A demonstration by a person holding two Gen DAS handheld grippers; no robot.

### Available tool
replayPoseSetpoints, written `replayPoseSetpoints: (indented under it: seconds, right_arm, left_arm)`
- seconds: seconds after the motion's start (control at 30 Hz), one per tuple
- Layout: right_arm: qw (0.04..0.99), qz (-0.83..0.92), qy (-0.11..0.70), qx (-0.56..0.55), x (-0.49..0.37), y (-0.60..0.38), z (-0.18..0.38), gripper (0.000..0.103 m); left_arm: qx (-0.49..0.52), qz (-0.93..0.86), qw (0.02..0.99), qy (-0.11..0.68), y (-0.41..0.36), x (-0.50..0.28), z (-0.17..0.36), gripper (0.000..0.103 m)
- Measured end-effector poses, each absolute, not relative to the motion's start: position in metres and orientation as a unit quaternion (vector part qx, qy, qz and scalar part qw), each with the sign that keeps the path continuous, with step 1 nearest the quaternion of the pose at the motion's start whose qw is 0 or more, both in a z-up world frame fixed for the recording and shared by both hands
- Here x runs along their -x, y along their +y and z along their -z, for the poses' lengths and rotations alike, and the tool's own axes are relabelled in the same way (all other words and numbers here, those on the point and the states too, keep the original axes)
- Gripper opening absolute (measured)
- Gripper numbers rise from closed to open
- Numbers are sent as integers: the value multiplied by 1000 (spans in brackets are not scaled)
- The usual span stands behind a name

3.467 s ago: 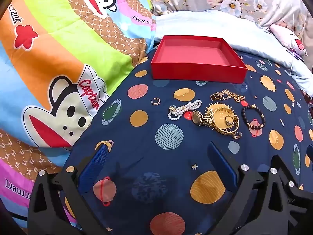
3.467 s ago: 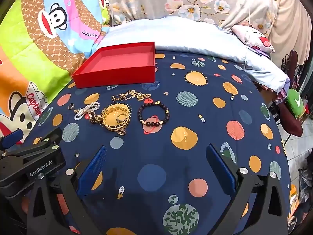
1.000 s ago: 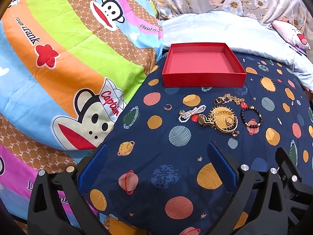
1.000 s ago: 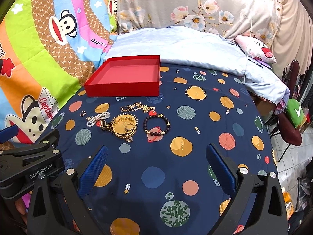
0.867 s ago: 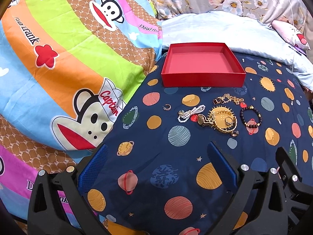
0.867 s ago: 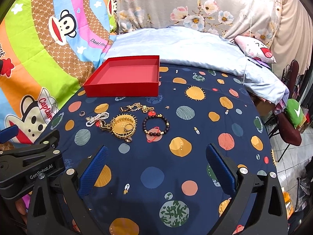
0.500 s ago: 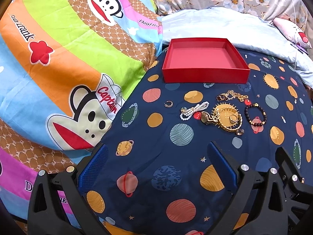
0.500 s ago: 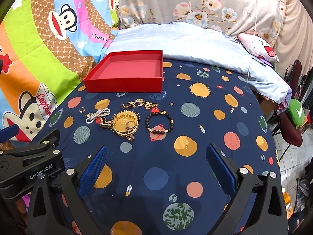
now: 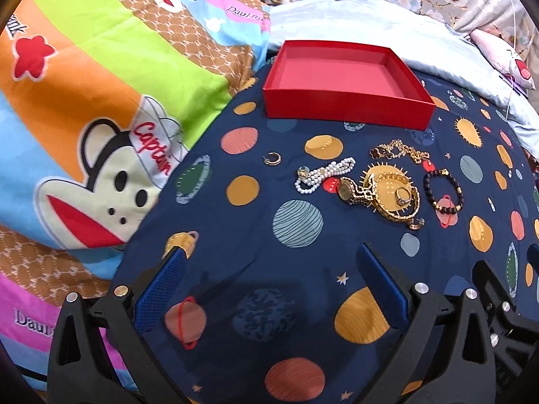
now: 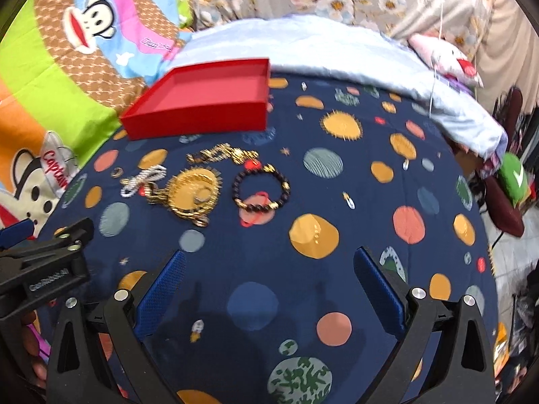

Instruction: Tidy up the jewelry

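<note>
Left wrist view: small gold and beaded jewelry pieces [image 9: 380, 181] are being shown mid-frame, before an empty red cardboard tray [image 9: 347, 109]. Both grippers' jaws are being held spread. Light, slippery chains are probably best pinched at their rims.

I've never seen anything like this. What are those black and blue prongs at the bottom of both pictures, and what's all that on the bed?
No robot here: a person holds one hand-held gripper in each hand, and each carries a wide-angle camera looking forward along its two blue-padded fingers. One picture is from the left hand-held gripper, the other from the right hand-held gripper. Both are open and hold nothing. On the planet-print sheet sits an empty red box. In front of it lie jewelry pieces: a small hoop earring, a pearl bracelet, a gold chain, a gold watch, a gold bangle with a ring inside it, and a dark bead bracelet.
</note>
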State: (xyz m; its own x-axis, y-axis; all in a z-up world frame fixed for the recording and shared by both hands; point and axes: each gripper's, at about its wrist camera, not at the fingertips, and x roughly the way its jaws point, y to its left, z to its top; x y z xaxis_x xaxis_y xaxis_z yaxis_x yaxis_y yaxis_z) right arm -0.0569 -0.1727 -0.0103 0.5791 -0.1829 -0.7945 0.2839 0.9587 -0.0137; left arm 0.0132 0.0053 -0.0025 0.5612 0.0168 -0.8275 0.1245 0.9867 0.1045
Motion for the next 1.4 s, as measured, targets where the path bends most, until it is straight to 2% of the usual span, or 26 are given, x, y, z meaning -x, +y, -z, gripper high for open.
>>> replayPoseSetpoints:
  seconds: [0.1, 0.27, 0.5, 0.97, 1.03, 1.07, 1.23, 1.27, 1.4]
  right_arm:
    - [879, 133, 452, -71, 48, -183, 21, 91]
    - [876, 133, 459, -68, 33, -190, 31, 90]
    - [870, 126, 471, -74, 23, -197, 42, 81]
    - [868, 122, 474, -78, -11, -196, 49, 80]
    - [869, 122, 474, -75, -13, -196, 49, 80]
    - [869, 122, 474, -74, -14, -196, 48, 80]
    - [866, 122, 478, -78, -16, -199, 50, 80]
    - [866, 122, 478, -79, -16, -200, 50, 80]
    - [865, 124, 480, -79, -17, -203, 51, 80]
  left_arm:
    - [-77, 31, 880, 468, 4, -22, 10, 98]
    - [-59, 29, 876, 478, 8, -42, 23, 98]
    - [-60, 49, 870, 486, 3, -59, 40, 98]
    - [-16, 68, 869, 491, 23, -90, 51, 98]
    - [-8, 83, 864, 496, 21, -98, 55, 92]
    - [-5, 90, 861, 500, 19, -100, 57, 84]
    - [-18, 118, 862, 492, 5, -112, 59, 82]
    - [-22, 121, 863, 490, 3, -112, 59, 76]
    - [-37, 138, 864, 482, -6, -112, 58, 65]
